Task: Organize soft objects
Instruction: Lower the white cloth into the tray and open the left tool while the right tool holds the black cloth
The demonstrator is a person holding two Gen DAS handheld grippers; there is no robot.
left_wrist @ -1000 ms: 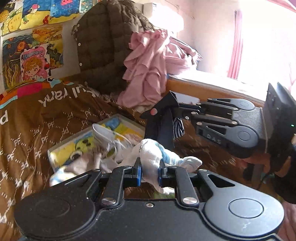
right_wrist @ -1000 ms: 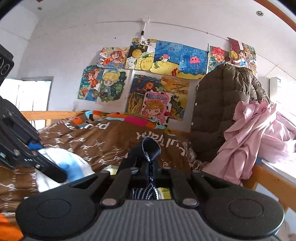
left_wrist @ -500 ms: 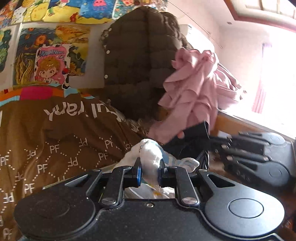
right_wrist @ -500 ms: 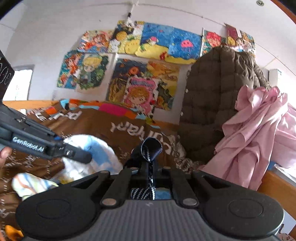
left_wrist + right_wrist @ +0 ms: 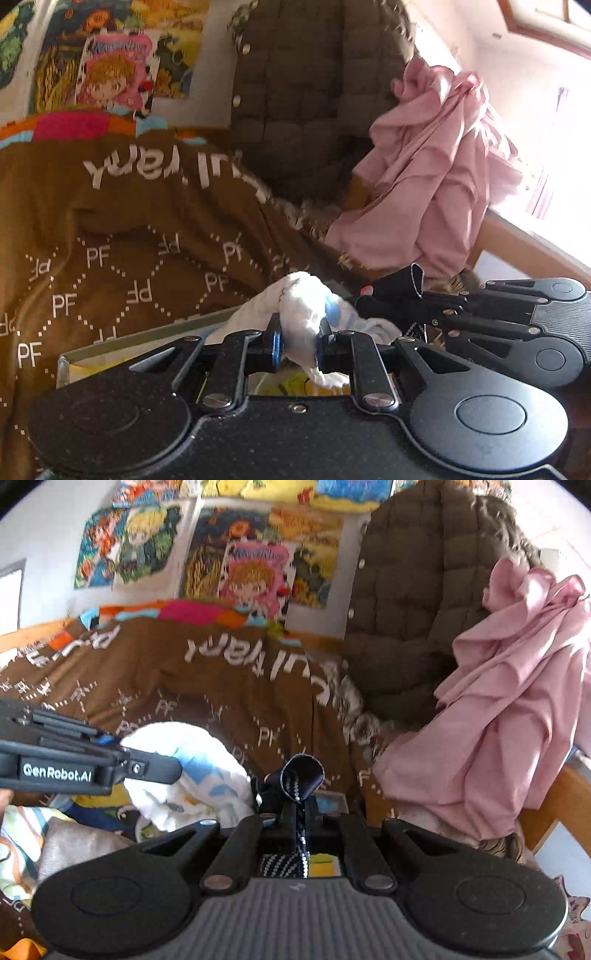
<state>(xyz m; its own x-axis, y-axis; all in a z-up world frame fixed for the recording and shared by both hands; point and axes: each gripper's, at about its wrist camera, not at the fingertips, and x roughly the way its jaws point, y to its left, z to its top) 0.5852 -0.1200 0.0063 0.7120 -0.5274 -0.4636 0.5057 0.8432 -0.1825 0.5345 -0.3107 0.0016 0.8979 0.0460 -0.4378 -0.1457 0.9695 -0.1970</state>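
The left gripper [image 5: 298, 341] is pinching a white cloth with blue patches [image 5: 303, 314], which bunches up between the blue-lined fingers and trails down toward a shallow box with a yellow cartoon print [image 5: 110, 354] lying on the brown bedspread [image 5: 122, 236]. In the right wrist view the same white cloth [image 5: 192, 775] hangs from the left gripper [image 5: 155, 770], whose side reads "GenRobot.AI", just above the box, where other soft pieces lie: a grey-beige cloth [image 5: 74, 845] and a striped orange and white one [image 5: 14, 849].

The right gripper [image 5: 298, 812] is pressed together on a dark navy cloth with a white dotted pattern [image 5: 301, 779]; the cloth curls into a small loop above the fingertips and a patterned strip of it shows between the fingers lower down. Seen from the left wrist camera, the right gripper [image 5: 413, 306] sits just to the right of the white cloth, holding the dark cloth [image 5: 395, 291] near it, at about the same height over the box.

Behind the box, the brown bedspread carries white "PF" marks and larger lettering. Beyond it a brown quilted jacket [image 5: 417, 602] hangs against the wall, with a pink garment [image 5: 509, 701] draped to its right over a wooden bed rail [image 5: 561, 801]. Cartoon posters [image 5: 255, 554] cover the wall to the left of the jacket.
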